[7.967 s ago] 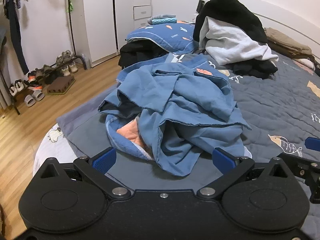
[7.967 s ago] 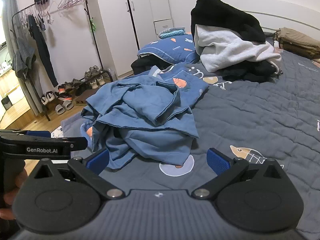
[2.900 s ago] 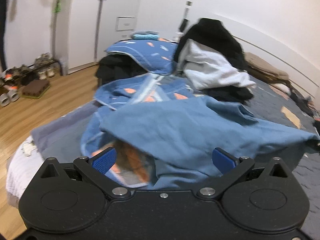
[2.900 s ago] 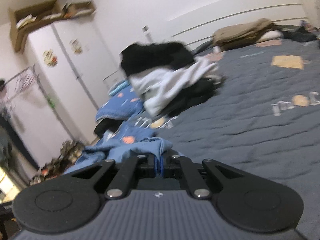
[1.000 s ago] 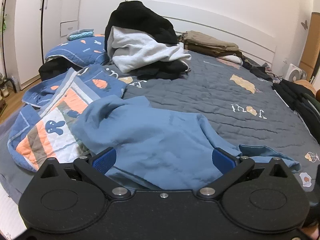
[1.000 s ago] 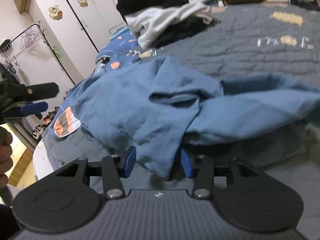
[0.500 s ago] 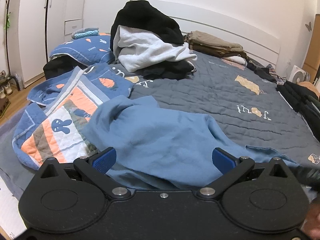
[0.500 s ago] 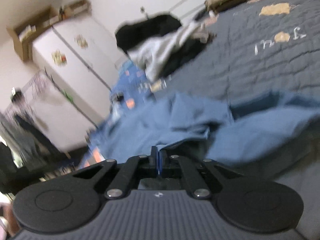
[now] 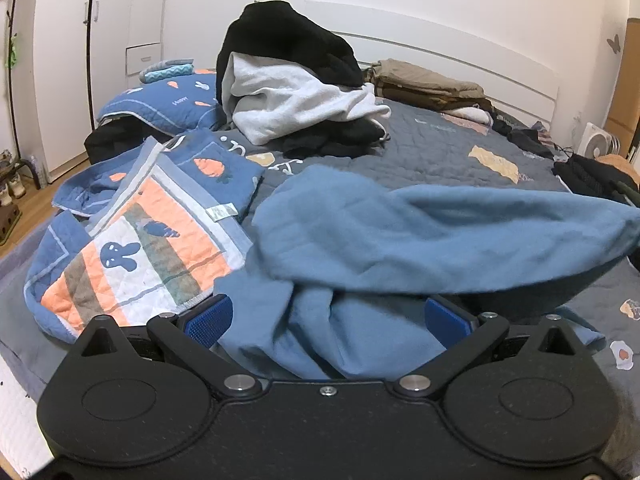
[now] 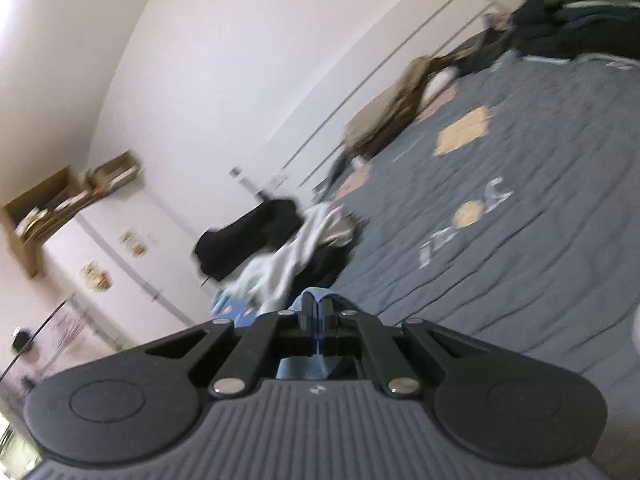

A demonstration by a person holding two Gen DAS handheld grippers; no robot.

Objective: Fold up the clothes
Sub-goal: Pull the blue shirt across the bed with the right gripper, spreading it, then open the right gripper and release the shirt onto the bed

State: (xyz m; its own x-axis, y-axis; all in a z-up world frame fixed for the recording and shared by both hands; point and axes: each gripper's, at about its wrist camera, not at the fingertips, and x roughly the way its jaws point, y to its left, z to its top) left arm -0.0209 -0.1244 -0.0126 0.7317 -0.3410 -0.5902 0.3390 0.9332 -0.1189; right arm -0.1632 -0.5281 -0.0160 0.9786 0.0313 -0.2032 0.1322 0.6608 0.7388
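My right fingers pinch a fold of the blue garment lifted above the near bed, my left fingers gape around its crumpled lower part without gripping, so folding has barely begun.

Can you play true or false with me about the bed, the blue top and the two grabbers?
1. The right gripper is shut on the blue fleece top. True.
2. The left gripper is squeezed shut. False: its jaws stand wide open, with blue cloth lying between them.
3. A black garment sits on top of the white fleece garment. True.
4. The carrot and rabbit quilt lies on the floor. False: it is on the grey quilted bedspread.
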